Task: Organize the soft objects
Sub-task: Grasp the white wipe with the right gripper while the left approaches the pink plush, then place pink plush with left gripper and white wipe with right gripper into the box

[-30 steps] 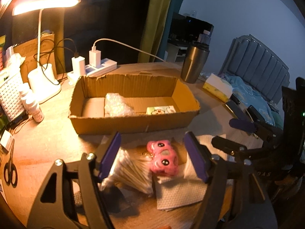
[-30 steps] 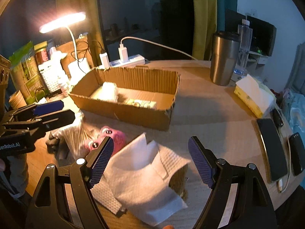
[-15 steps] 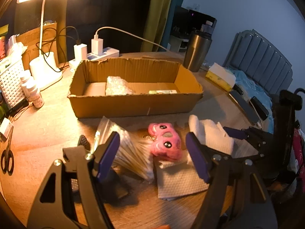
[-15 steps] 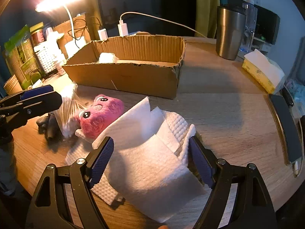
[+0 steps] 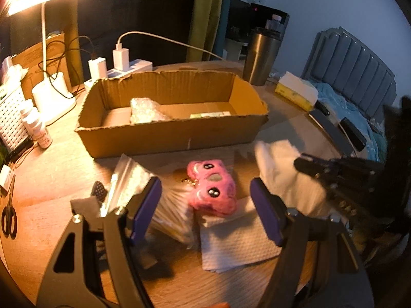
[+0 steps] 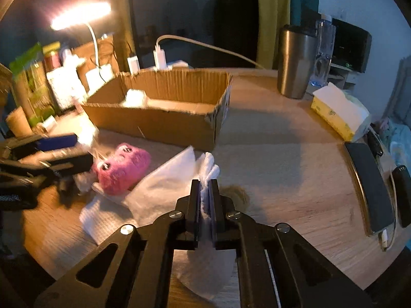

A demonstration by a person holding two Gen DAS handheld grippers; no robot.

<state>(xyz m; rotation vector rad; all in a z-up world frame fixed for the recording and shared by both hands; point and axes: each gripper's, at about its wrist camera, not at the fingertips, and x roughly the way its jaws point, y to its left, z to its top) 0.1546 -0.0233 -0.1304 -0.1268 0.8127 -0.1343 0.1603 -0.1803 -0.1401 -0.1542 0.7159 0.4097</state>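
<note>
Both handheld tools share one build: the left gripper (image 5: 205, 210) and right gripper (image 6: 204, 202) have matte black plastic frames with triangular cut-outs, silver round-head screws at the pivots, and purple-blue ribbed pads lining the jaws (white lettering at nine o'clock, unreadable).

You have a round wooden table (image 6: 277, 164) under everything. Far centre sits the open cardboard box (image 5: 169, 134), with a power strip (image 5: 128, 68) behind it and the lamp base (image 5: 52, 100) at far left. Near you lie white paper towels (image 5: 236, 241) and a bag of cotton swabs (image 5: 133, 179). On the right you'll see a steel tumbler (image 6: 295, 61), a tissue pack (image 6: 339, 110) and a phone (image 6: 370, 187); scissors (image 5: 9, 215) lie near left.
</note>
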